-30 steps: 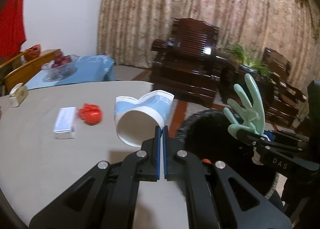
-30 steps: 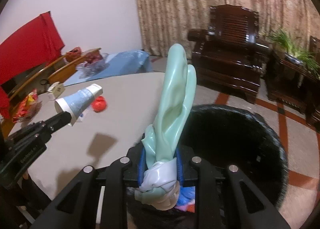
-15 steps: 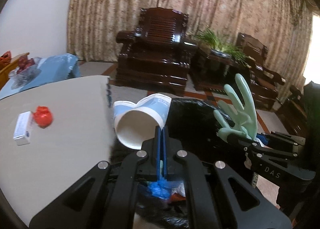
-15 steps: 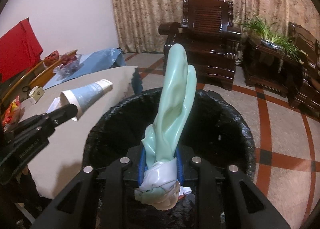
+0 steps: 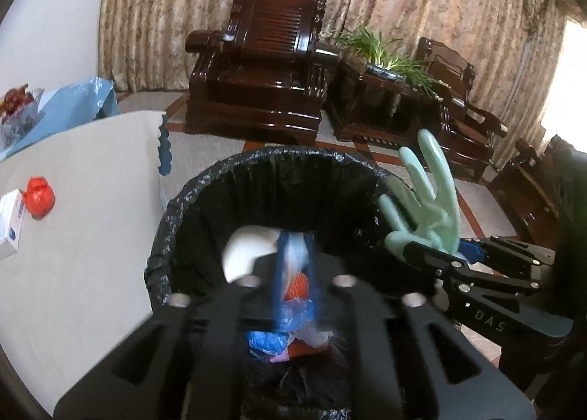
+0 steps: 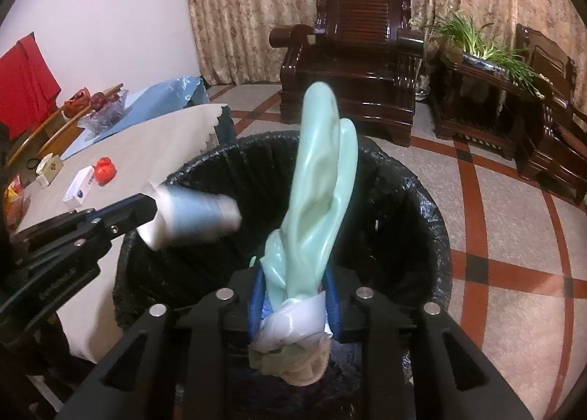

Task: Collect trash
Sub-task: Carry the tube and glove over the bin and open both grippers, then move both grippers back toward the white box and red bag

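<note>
A black-lined trash bin (image 5: 256, 177) stands beside the table, with blue and red scraps inside. My left gripper (image 5: 295, 265) is over the bin with its jaws apart; the blue-and-white paper cup (image 6: 190, 218) is blurred just off its tips, over the bin mouth, and shows white in the left wrist view (image 5: 249, 251). My right gripper (image 6: 293, 295) is shut on a pale green rubber glove (image 6: 323, 177), held upright above the bin (image 6: 422, 236). The glove also shows in the left wrist view (image 5: 425, 207).
The round table (image 5: 91, 207) with a beige cloth holds a red crumpled object (image 5: 38, 196) and a small white box (image 5: 11, 221). A fruit bowl (image 6: 106, 108) sits further back. Dark wooden armchairs (image 5: 264, 67) and a plant (image 5: 385, 53) stand behind on tiled floor.
Both grippers moved from beside the table to over the bin. My left gripper has opened and the paper cup has come loose from it. The right still holds the glove.
</note>
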A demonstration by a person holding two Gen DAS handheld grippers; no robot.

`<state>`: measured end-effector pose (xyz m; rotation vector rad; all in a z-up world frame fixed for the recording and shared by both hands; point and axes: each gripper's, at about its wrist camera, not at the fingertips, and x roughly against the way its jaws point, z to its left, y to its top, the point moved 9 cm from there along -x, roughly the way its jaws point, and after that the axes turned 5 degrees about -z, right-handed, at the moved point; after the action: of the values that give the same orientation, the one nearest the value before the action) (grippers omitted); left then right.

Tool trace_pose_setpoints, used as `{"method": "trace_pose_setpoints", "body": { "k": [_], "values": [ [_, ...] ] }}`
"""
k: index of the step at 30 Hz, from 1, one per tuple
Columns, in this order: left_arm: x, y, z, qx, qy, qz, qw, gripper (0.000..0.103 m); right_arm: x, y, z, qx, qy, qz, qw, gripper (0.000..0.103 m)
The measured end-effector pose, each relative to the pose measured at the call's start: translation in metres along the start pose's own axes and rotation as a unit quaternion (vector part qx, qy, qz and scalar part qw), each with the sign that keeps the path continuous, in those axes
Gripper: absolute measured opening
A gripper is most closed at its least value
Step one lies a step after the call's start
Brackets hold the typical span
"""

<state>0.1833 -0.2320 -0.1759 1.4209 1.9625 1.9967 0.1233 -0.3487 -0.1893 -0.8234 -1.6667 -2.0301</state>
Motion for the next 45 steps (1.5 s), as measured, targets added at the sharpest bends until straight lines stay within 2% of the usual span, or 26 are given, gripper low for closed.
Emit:
{"method": "trace_pose_setpoints", "body": {
  "k": [1, 2, 3, 4, 6, 8, 11, 16, 19, 27, 32, 45],
  "values": [
    [0.000, -0.001, 0.003, 0.003, 0.004, 0.001, 1.0000, 0.030, 0.000, 0.001, -0.001, 0.000, -0.002, -0.002, 1.000, 0.046],
    [0.000, -0.001, 0.005, 0.005, 0.007, 0.002, 1.0000, 0.031, 0.002, 0.001, -0.001, 0.000, -0.004, -0.005, 1.000, 0.057],
    [0.001, -0.002, 0.008, 0.008, 0.010, 0.003, 0.9999, 0.033, 0.003, 0.001, -0.001, 0.001, -0.007, -0.009, 1.000, 0.075],
    [0.003, -0.002, 0.011, 0.010, 0.014, 0.002, 0.9998, 0.038, 0.003, 0.002, -0.002, 0.002, -0.008, -0.011, 1.000, 0.082],
    [0.008, 0.000, 0.017, 0.015, 0.025, -0.005, 0.9996, 0.047, 0.006, 0.006, -0.002, 0.002, -0.010, -0.021, 1.000, 0.091],
    [0.015, 0.001, 0.025, 0.018, 0.038, -0.014, 0.9990, 0.066, 0.008, 0.009, 0.000, -0.003, -0.007, -0.027, 1.000, 0.097],
    [0.031, 0.005, 0.042, 0.028, 0.065, -0.032, 0.9969, 0.078, 0.011, 0.013, 0.004, -0.010, 0.003, -0.035, 0.999, 0.097],
    [0.059, 0.013, 0.076, 0.044, 0.108, -0.053, 0.9917, 0.087, 0.016, 0.021, 0.021, -0.002, 0.020, -0.050, 0.999, 0.097],
    [0.078, 0.018, 0.098, 0.054, 0.131, -0.062, 0.9880, 0.089, 0.015, 0.024, 0.038, 0.001, 0.034, -0.054, 0.998, 0.097],
    [0.119, 0.017, 0.151, 0.077, 0.186, -0.079, 0.9763, 0.090, 0.006, 0.042, 0.098, 0.032, 0.076, -0.065, 0.994, 0.097],
    [0.141, 0.019, 0.190, 0.092, 0.223, -0.092, 0.9661, 0.090, -0.002, 0.056, 0.138, 0.055, 0.101, -0.076, 0.990, 0.097],
    [0.170, 0.018, 0.283, 0.122, 0.291, -0.096, 0.9440, 0.090, -0.041, 0.078, 0.226, 0.090, 0.146, -0.083, 0.982, 0.097]
  ]
}}
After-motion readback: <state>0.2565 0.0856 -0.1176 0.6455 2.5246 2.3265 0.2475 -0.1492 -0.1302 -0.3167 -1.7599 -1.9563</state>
